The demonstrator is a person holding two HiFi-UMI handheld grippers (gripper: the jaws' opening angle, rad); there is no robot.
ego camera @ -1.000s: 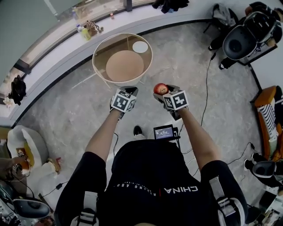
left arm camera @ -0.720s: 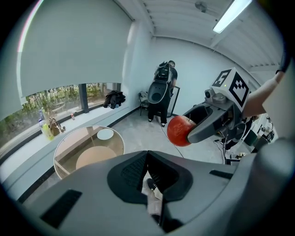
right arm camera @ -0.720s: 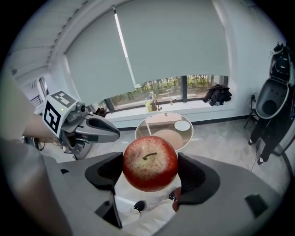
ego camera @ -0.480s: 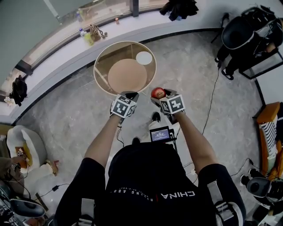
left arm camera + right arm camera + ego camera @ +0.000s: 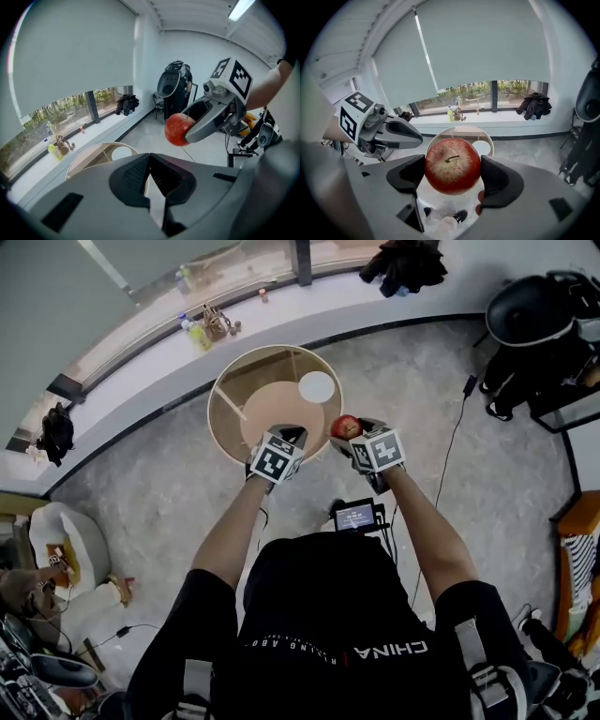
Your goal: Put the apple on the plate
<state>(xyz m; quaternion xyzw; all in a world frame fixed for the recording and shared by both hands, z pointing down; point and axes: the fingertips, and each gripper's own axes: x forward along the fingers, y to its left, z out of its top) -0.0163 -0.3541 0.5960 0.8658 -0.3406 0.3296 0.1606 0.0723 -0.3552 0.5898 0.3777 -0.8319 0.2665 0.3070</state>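
Clamping apple (image 5: 452,165) between both jaws: right tool (image 5: 453,171), short of plate (image 5: 317,387); left tool (image 5: 150,163) jaws together, empty.

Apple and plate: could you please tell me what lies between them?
Head view: only bare tabletop of the round table between apple and plate.

Round wooden table (image 5: 217,418), bottles (image 5: 197,332) on window ledge (image 5: 141,357), dark jacket (image 5: 405,263), small screen (image 5: 356,517)

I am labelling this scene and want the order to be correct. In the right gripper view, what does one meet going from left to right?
left gripper → apple → black jacket → dark bulky object at the right edge
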